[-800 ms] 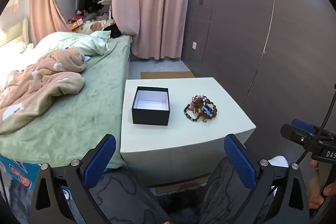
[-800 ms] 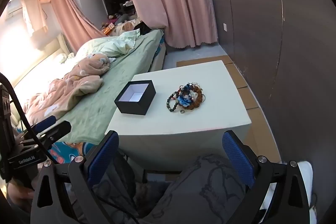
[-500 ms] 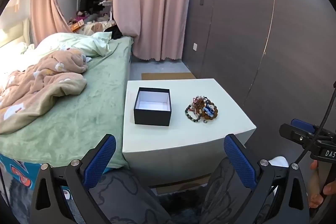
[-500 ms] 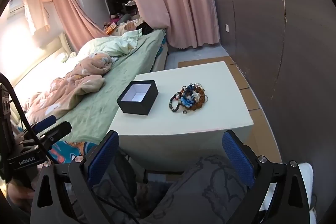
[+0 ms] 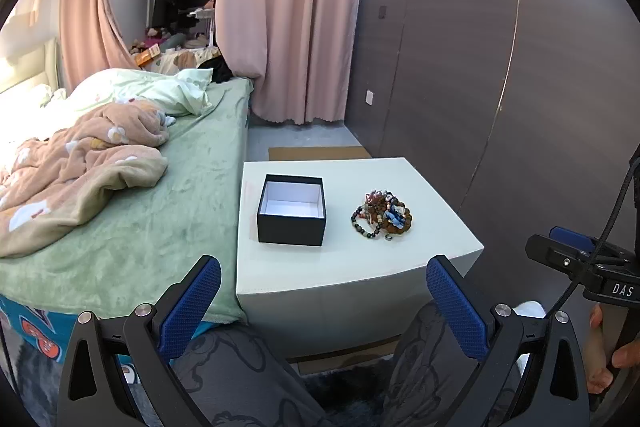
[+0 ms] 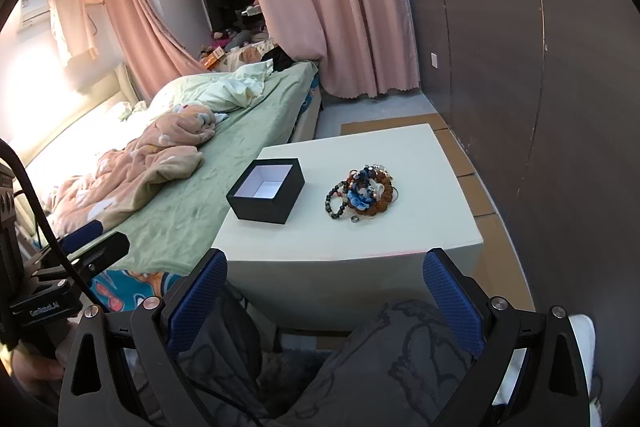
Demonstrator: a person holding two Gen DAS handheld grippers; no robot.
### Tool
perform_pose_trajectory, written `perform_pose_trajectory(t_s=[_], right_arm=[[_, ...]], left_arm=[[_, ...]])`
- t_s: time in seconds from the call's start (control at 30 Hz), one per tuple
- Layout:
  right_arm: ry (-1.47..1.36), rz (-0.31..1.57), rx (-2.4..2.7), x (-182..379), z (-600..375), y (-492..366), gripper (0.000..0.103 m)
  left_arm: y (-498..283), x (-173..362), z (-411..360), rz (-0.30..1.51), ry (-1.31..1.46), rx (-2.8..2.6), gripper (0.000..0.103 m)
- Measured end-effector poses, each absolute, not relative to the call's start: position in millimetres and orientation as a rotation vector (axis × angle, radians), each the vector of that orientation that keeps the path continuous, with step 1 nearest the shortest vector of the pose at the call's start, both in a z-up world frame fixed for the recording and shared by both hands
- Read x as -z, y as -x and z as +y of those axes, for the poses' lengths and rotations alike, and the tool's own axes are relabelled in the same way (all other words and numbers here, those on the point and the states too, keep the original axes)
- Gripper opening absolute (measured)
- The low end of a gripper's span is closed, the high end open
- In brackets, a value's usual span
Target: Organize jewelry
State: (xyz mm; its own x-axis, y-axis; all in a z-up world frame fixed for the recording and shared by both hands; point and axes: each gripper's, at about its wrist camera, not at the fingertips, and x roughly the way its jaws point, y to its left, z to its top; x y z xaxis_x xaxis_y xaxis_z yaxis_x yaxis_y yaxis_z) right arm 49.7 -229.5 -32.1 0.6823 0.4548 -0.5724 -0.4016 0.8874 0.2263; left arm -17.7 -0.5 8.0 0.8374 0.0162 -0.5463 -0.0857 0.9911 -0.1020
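Note:
A black box (image 5: 291,209) (image 6: 266,195) with a white inside stands open on a white bedside table (image 5: 352,259) (image 6: 420,227). To its right lies a pile of beaded bracelets (image 5: 382,215) (image 6: 362,195), with a small ring (image 6: 354,219) at its near edge. My left gripper (image 5: 324,303) hangs well short of the table, over the person's knees, open with nothing between its blue pads. My right gripper (image 6: 326,297) is likewise open and empty, in front of the table's near edge. Each gripper shows at the side of the other's view.
A bed (image 5: 132,227) with a green sheet and a crumpled tan blanket (image 5: 80,167) borders the table on the left. A dark panelled wall (image 5: 500,107) runs along the right. Pink curtains (image 5: 288,27) hang behind. The person's patterned trouser legs (image 6: 380,367) fill the foreground.
Both views have shifted slightly, so the table and box sit a little further right in each picture. Both grippers stay open and empty.

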Motion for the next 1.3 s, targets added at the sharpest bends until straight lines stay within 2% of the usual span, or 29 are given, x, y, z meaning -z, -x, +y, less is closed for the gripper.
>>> perform_pose_trajectory(t_s=[1.3], right_arm=[[-0.070,0.653,-0.457,27,-234,-48,0.099]], left_arm=[[23,-10,5,0.555,0.158,-0.027,0.102]])
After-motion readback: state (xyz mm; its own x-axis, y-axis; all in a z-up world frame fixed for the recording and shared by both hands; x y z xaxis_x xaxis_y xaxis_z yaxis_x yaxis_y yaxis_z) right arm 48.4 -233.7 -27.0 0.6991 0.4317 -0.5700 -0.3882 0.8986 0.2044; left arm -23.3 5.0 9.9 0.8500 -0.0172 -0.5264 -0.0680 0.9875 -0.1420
